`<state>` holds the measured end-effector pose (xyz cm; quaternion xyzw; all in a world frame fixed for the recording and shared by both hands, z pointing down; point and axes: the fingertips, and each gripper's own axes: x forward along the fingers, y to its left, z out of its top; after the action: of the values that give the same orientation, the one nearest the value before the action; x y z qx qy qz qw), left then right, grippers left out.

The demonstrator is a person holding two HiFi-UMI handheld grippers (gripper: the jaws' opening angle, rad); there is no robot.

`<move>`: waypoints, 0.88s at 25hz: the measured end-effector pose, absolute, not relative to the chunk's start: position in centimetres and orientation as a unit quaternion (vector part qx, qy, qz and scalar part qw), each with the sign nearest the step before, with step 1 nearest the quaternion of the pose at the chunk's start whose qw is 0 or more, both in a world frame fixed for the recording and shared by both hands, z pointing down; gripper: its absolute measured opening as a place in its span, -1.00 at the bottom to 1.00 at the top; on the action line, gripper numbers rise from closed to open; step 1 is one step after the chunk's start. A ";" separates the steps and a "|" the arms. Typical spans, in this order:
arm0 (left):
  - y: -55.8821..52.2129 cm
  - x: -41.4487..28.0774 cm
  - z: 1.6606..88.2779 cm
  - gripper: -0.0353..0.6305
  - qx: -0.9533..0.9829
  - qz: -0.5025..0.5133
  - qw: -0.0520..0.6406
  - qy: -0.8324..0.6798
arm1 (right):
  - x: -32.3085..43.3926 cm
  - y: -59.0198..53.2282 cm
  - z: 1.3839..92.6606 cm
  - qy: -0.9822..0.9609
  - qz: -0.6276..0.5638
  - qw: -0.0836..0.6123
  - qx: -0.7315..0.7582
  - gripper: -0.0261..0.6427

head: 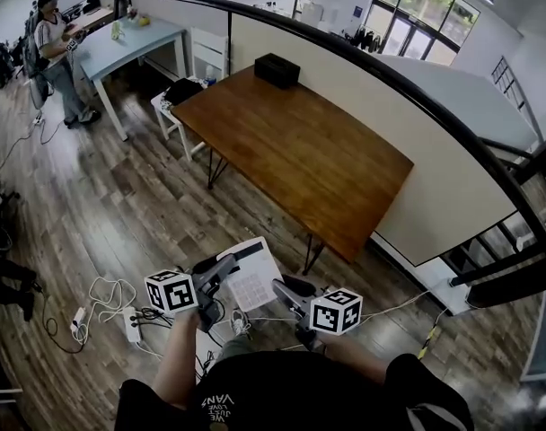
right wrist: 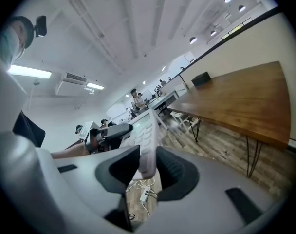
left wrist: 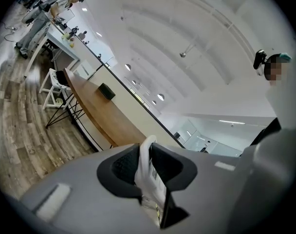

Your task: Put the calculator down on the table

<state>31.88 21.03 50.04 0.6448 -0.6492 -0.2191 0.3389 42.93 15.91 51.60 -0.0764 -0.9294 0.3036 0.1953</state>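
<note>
Wood-plank flooring [head: 93,205] is spreading out beneath us, with white cables [head: 107,293] trailing near our feet. Above it we are holding the white calculator [head: 253,281] in the air between both tools, our left tool [head: 224,268] pinching one edge of it and our right tool [head: 284,287] pinching the opposite end. Ahead, well apart from the calculator, the brown wooden bench [head: 300,151] is carrying a black box [head: 277,70] at its far end, and beyond that a person [head: 56,52] is standing at a second, pale blue bench [head: 138,39].
</note>
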 end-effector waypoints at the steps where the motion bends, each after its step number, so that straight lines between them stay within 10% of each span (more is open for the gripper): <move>1: 21.0 30.9 50.1 -0.64 0.645 -0.217 0.339 -0.649 | 41.9 15.9 51.7 -0.929 0.305 0.196 -0.075 -0.61; 22: 21.7 16.2 51.0 -0.65 0.649 -0.222 0.340 -0.644 | 27.4 16.7 52.5 -0.926 0.318 0.196 -0.058 -0.61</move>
<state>16.21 21.71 51.04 0.6487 -0.6437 -0.2221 0.3400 27.42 16.72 52.46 -0.0580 -0.9257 0.3181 0.1963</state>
